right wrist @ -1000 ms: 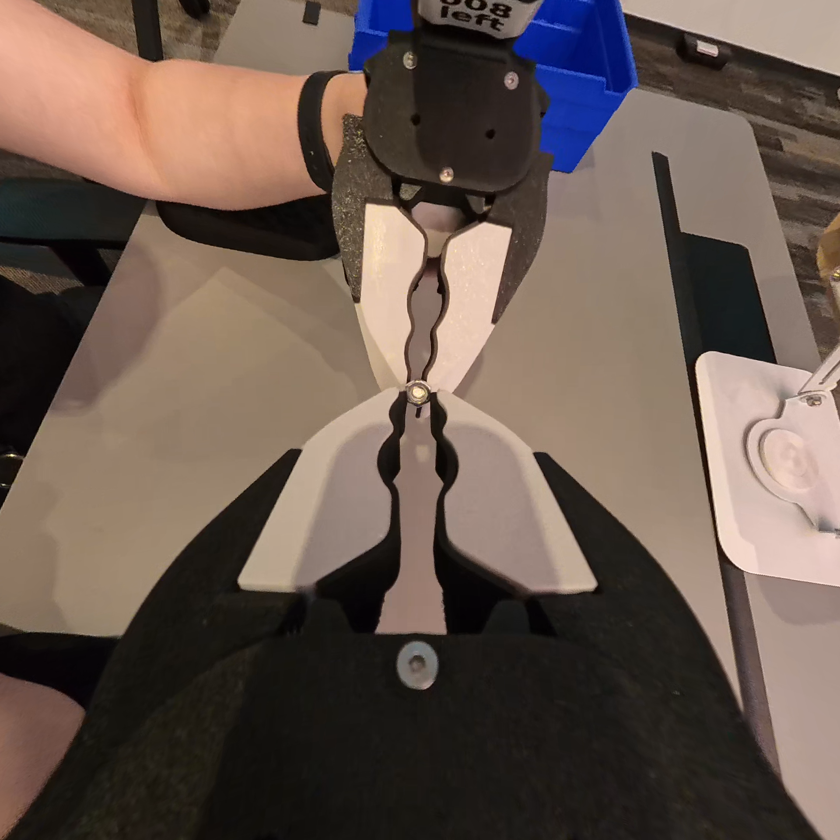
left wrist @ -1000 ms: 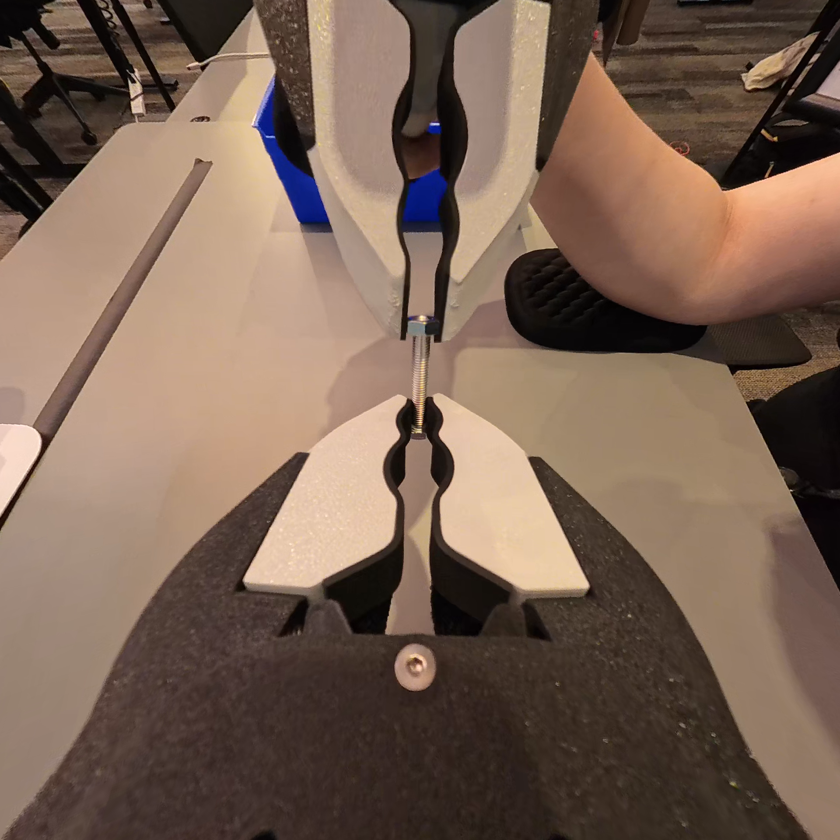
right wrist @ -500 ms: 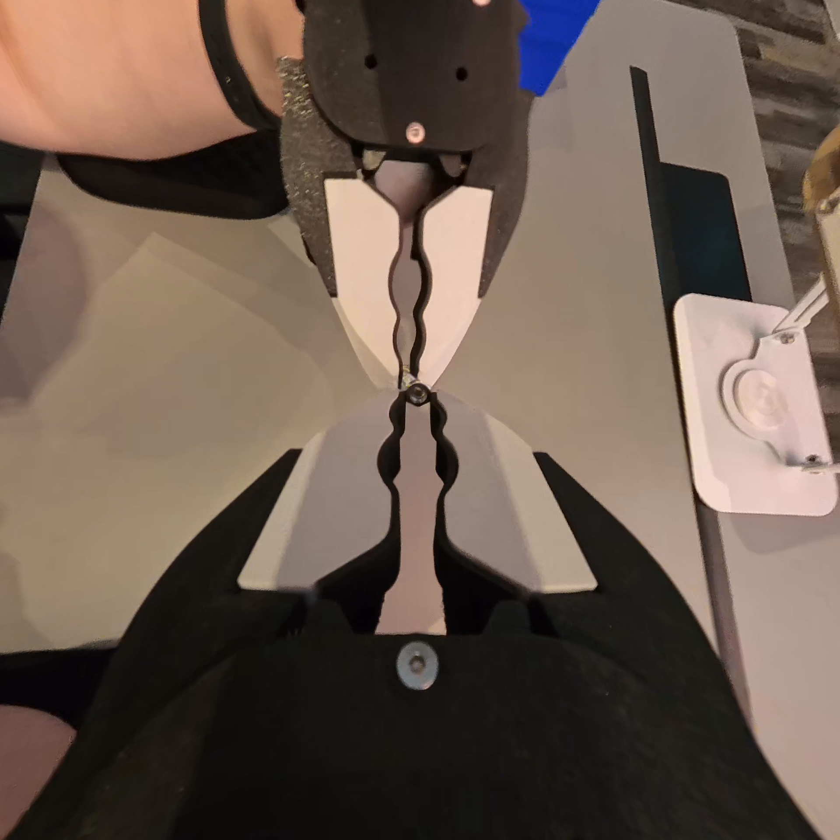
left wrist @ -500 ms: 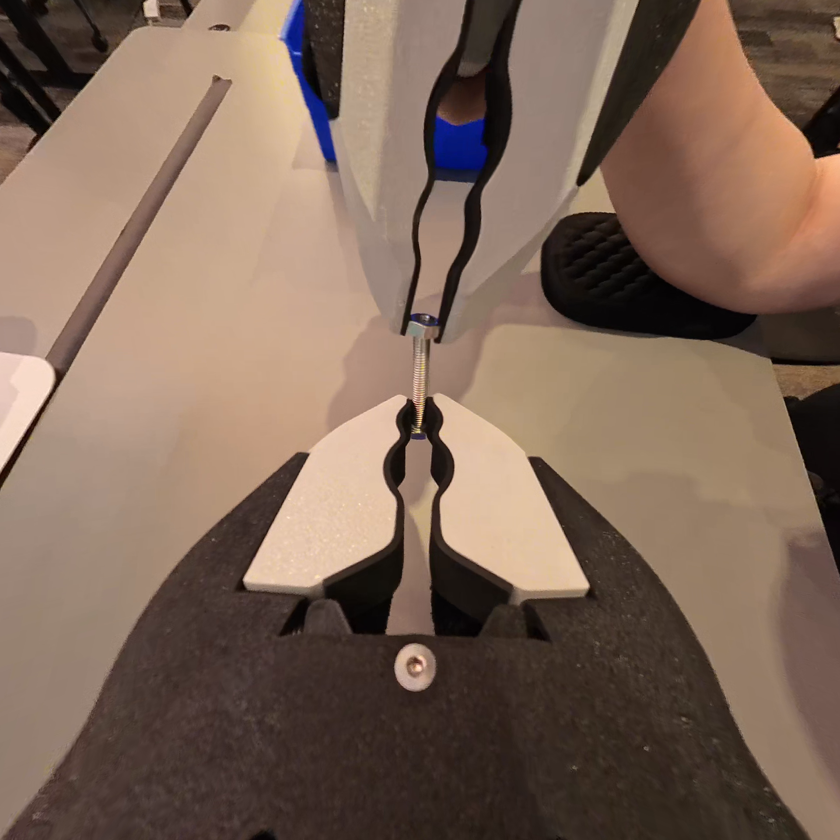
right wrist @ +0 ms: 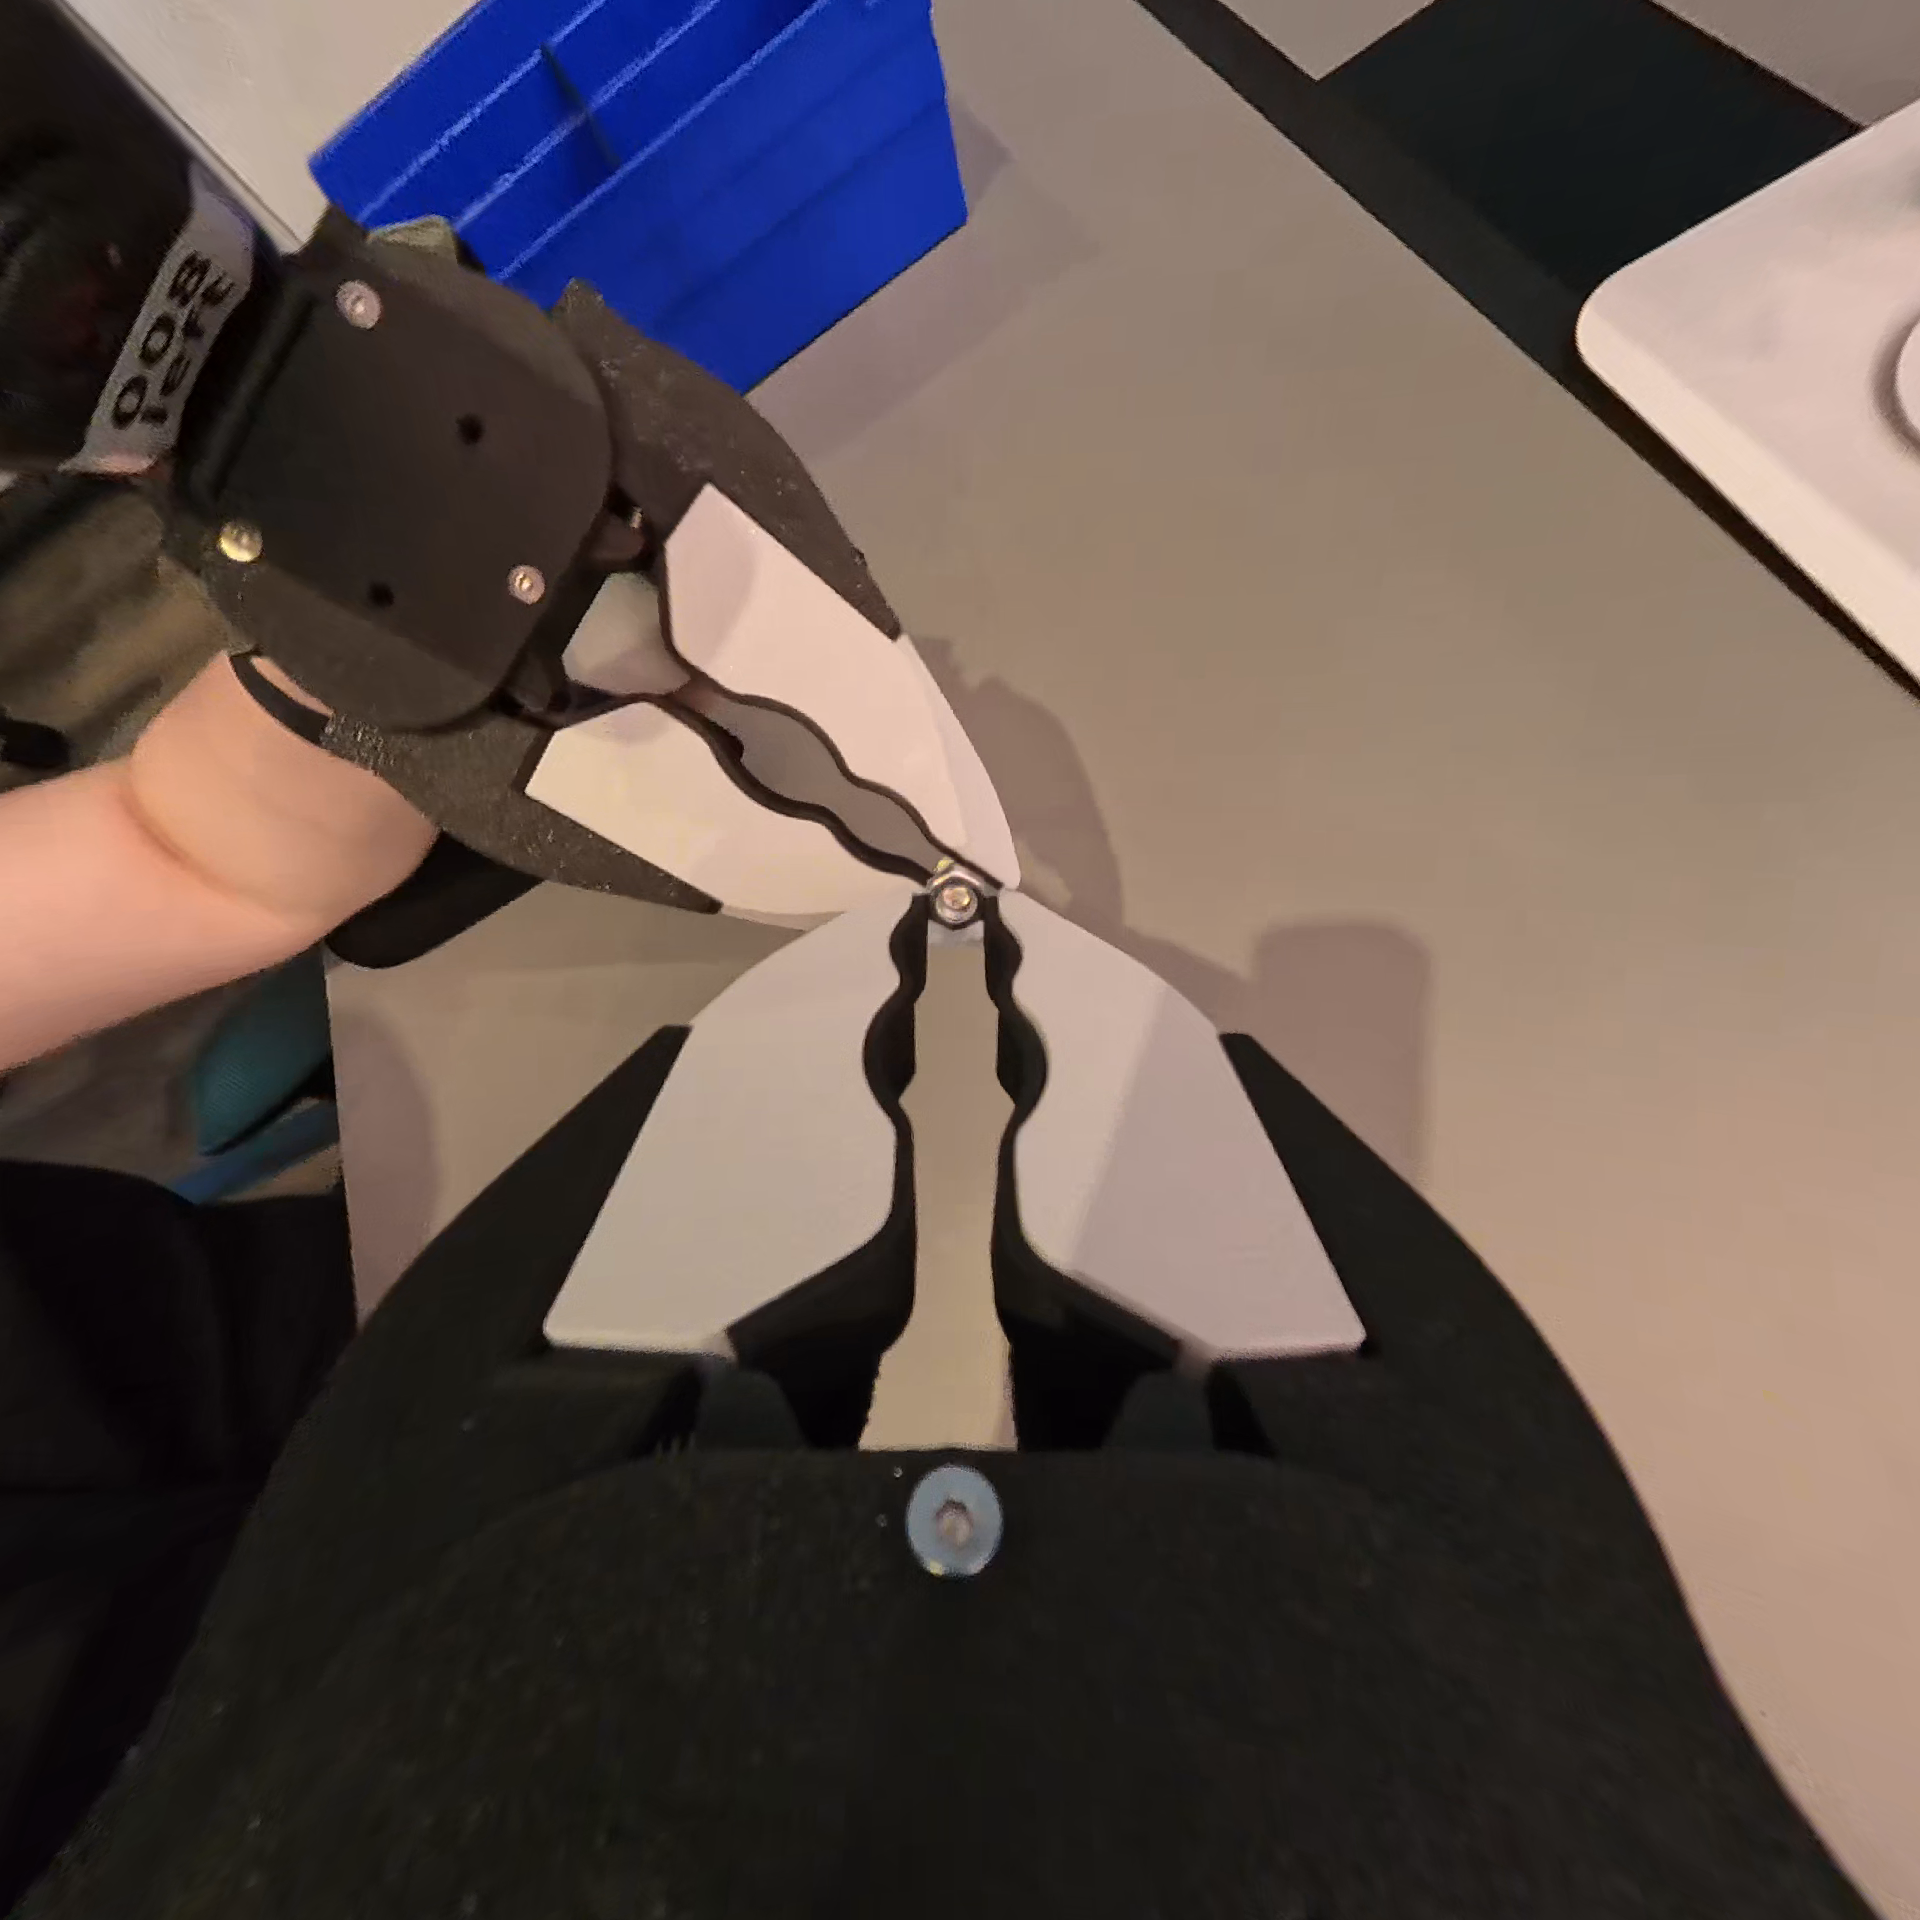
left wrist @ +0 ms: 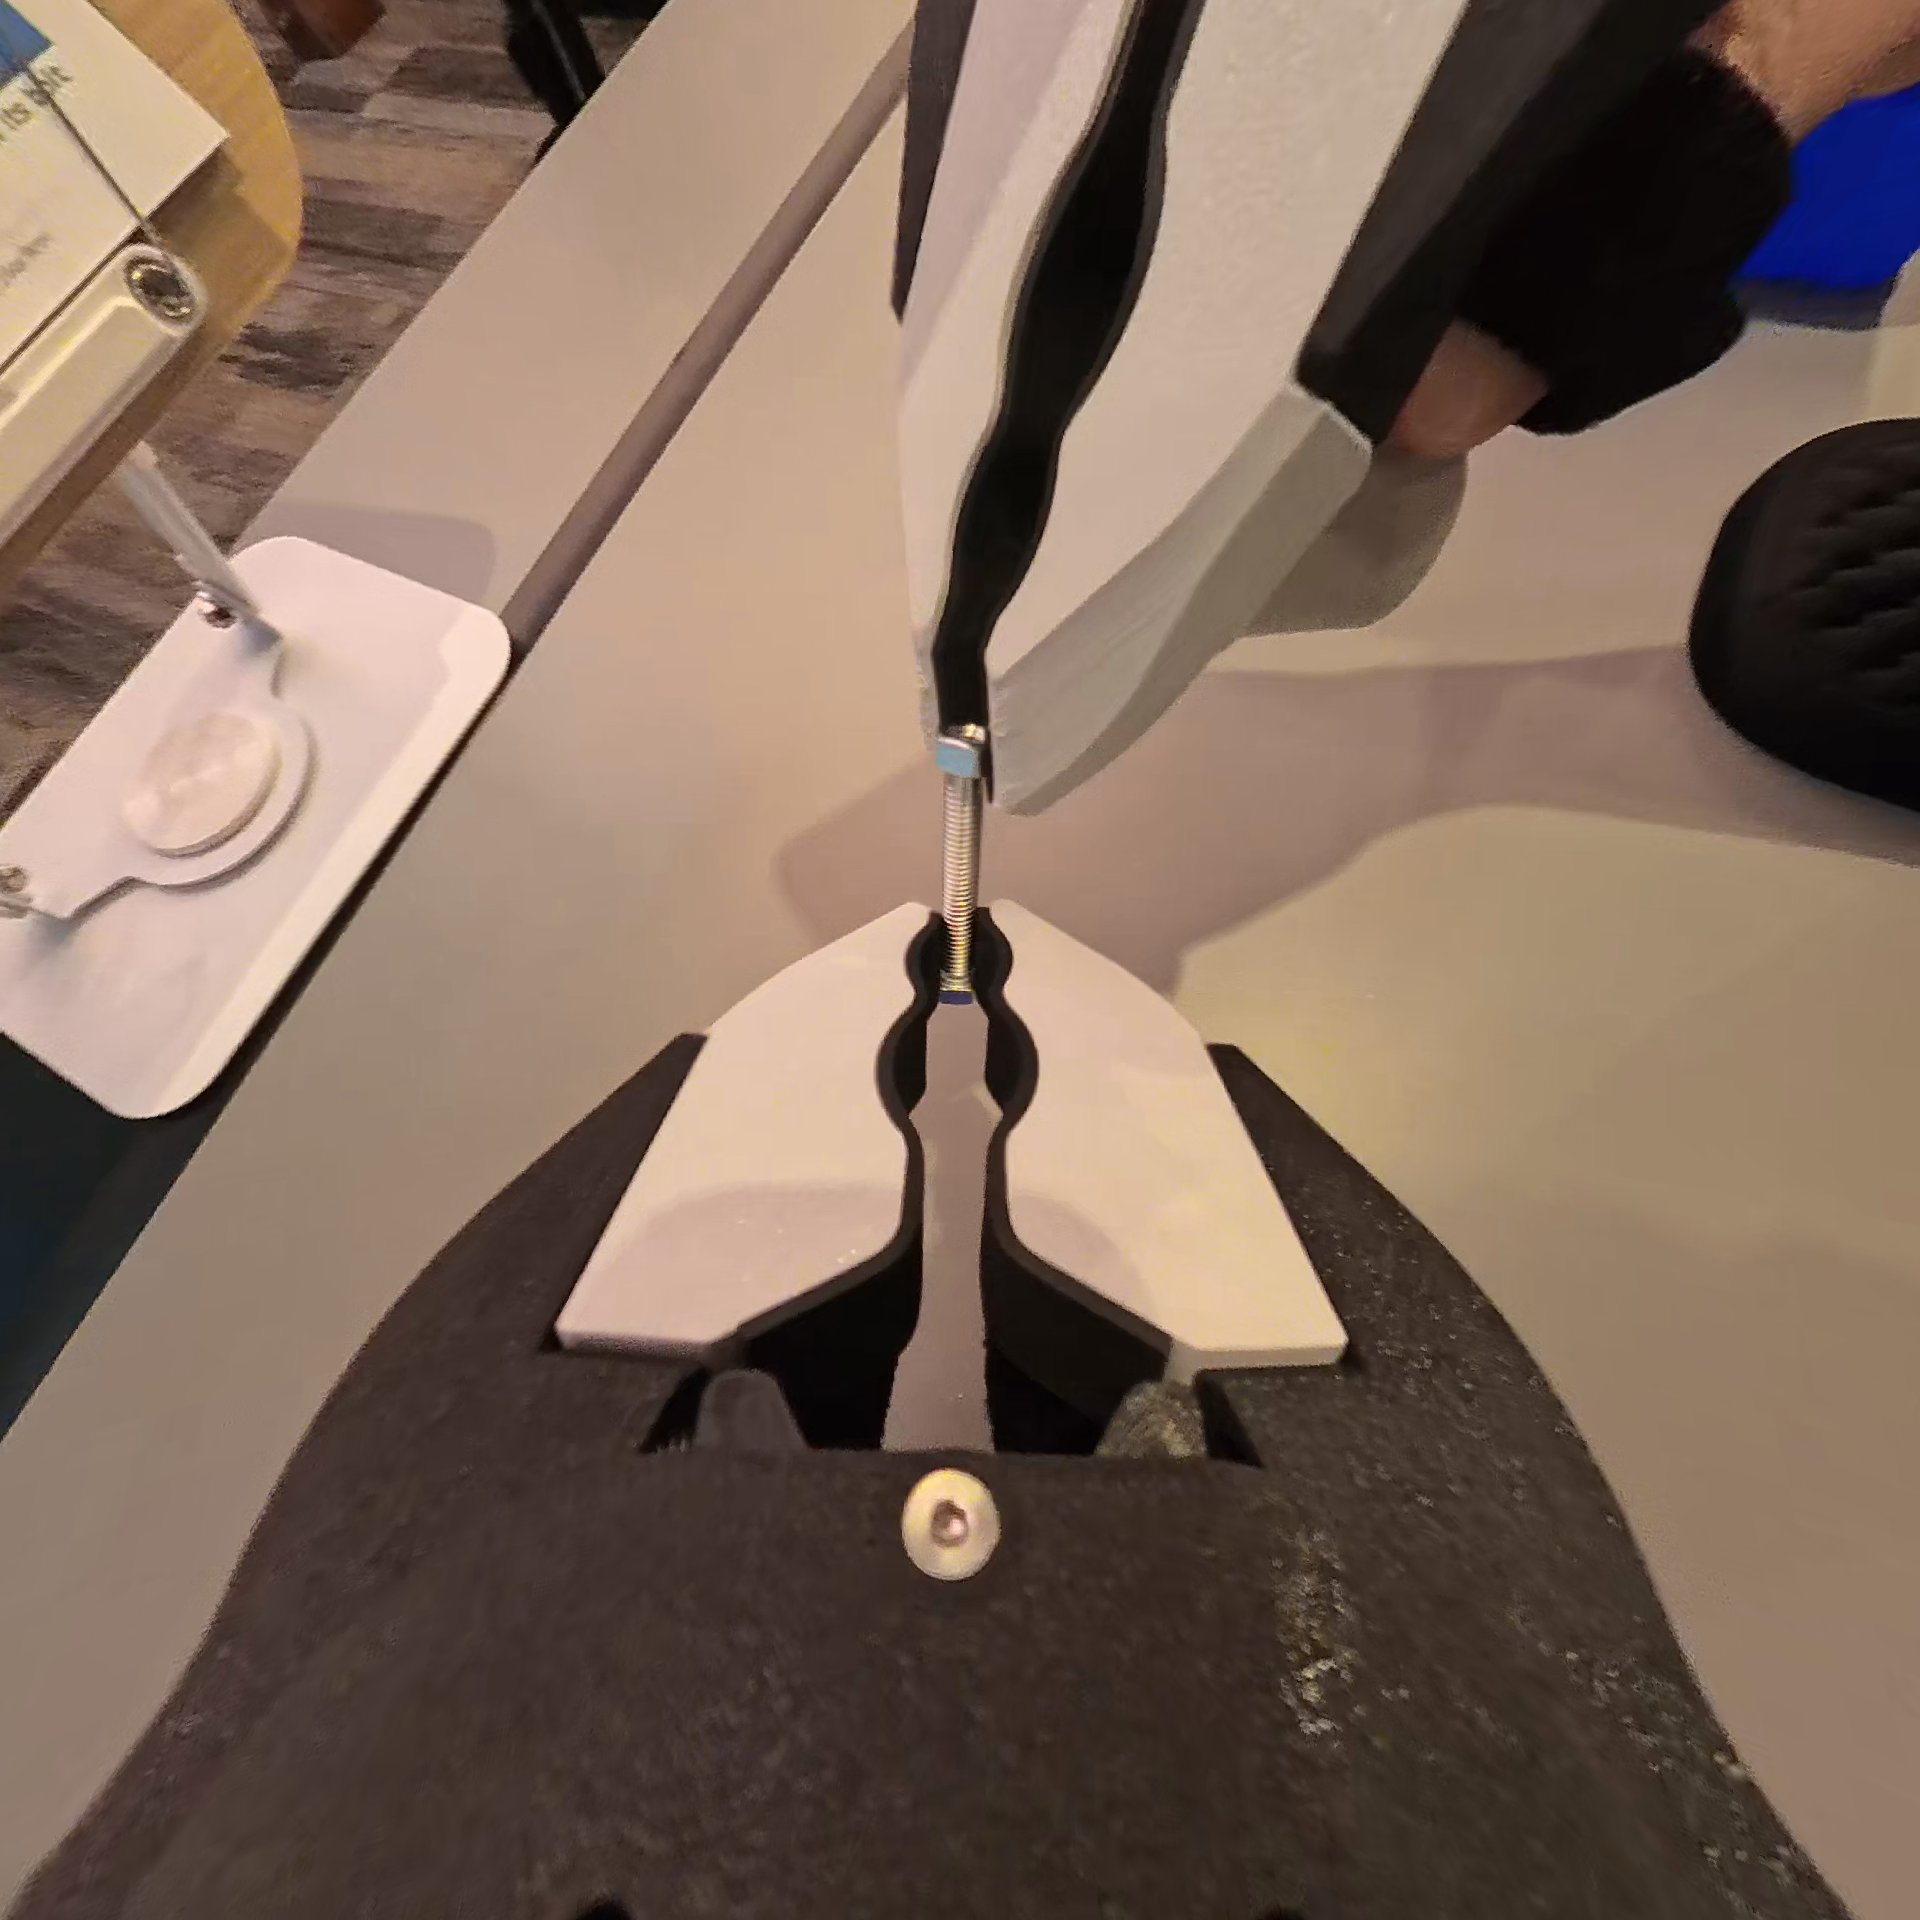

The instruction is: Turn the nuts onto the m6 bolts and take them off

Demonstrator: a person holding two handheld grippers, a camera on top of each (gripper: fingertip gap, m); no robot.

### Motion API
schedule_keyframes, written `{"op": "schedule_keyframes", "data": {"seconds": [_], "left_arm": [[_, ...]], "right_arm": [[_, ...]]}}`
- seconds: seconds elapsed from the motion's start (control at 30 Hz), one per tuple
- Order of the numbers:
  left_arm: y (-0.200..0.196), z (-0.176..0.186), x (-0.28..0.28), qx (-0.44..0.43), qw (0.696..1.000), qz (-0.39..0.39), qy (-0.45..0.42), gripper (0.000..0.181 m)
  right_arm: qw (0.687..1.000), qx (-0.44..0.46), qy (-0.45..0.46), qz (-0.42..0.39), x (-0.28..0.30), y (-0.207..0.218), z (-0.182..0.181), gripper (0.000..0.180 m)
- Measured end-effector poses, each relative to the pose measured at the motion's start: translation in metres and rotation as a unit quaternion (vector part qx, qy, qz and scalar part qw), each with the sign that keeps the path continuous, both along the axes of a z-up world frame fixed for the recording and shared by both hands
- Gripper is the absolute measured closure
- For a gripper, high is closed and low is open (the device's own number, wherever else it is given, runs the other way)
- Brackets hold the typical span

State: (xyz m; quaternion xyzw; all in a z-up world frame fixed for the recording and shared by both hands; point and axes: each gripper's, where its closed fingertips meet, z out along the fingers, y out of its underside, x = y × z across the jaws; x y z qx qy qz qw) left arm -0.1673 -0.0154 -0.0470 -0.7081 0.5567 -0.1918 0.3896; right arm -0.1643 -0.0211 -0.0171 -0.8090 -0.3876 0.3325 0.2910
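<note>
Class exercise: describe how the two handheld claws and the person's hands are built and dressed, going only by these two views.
Both the left claw and right claw have a rough black body, one silver screw, and white wedge-shaped fingers lined with wavy black pads. The left claw carries a pale label band. A black fingerless glove covers one hand.

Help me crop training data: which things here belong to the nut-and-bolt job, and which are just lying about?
In the job: bolt, nut, left claw, right claw.
Lying about: blue bin, white stand base, black pad.
</note>
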Motion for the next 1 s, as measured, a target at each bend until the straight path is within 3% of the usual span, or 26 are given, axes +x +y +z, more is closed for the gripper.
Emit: {"op": "schedule_keyframes", "data": {"seconds": [0.73, 0.87, 1.0], "left_arm": [[0.001, 0.017, -0.002, -0.009, 0.999, 0.001, -0.047, 0.176], [-0.01, 0.025, 0.002, -0.033, 0.996, -0.035, -0.08, 0.176], [-0.036, 0.033, 0.005, -0.09, 0.982, -0.118, -0.118, 0.176]], "right_arm": [[0.998, 0.055, -0.01, 0.006, 0.003, 0.002, 0.01, 0.164], [0.99, 0.123, -0.012, 0.064, 0.007, -0.007, 0.022, 0.155], [0.957, 0.253, -0.009, 0.143, 0.011, -0.026, 0.041, 0.15]]}}
